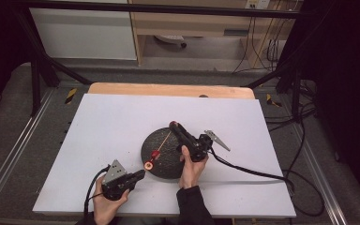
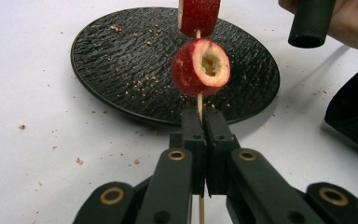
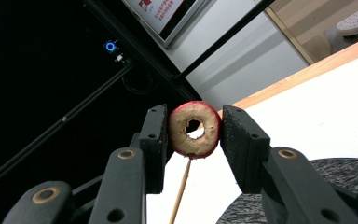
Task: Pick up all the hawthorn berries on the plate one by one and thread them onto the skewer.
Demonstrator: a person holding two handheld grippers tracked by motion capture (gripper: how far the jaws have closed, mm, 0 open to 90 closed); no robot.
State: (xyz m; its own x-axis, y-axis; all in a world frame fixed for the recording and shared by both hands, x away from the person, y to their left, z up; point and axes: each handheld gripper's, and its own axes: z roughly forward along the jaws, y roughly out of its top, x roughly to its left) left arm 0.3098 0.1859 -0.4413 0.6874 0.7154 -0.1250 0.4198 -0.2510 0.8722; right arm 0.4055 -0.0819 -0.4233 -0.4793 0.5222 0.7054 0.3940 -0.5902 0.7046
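Observation:
My left gripper (image 2: 204, 117) is shut on the lower end of a thin wooden skewer (image 2: 199, 100), near the front rim of a black textured plate (image 2: 121, 70). Two cored red fruit pieces are threaded on it, one close (image 2: 201, 67) and one farther up (image 2: 198, 14). In the high view the skewer (image 1: 165, 140) slants up and right over the plate (image 1: 168, 164) from the left gripper (image 1: 143, 173) to the right gripper (image 1: 173, 125). My right gripper (image 3: 193, 127) is shut on a third cored fruit ring (image 3: 195, 140), with the skewer (image 3: 182, 189) just below its hole.
The plate lies mid-table on a white sheet (image 1: 112, 122) scattered with fruit crumbs (image 2: 79, 161). A wooden table edge (image 1: 168, 89) shows at the back. The right gripper's cable (image 1: 253, 172) trails off to the right. Black frame bars (image 1: 42, 61) stand around the table.

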